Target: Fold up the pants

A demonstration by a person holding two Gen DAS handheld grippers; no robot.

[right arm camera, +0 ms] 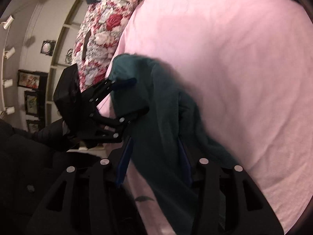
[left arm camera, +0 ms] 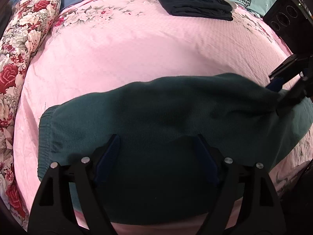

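The dark teal fleece pants (left arm camera: 156,117) lie folded in a broad band across the pink quilted bedspread (left arm camera: 137,49), filling the lower half of the left wrist view. The left gripper (left arm camera: 156,145) stands at six o'clock with jaws spread wide over the fabric, pads clear of it. The right gripper (right arm camera: 154,148), at three o'clock there, is about half open, cloth between its jaws, not pinched. A folded navy garment (left arm camera: 195,2) sits at twelve o'clock.

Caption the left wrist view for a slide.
Open left gripper over folded teal pants on a pink bedspread.
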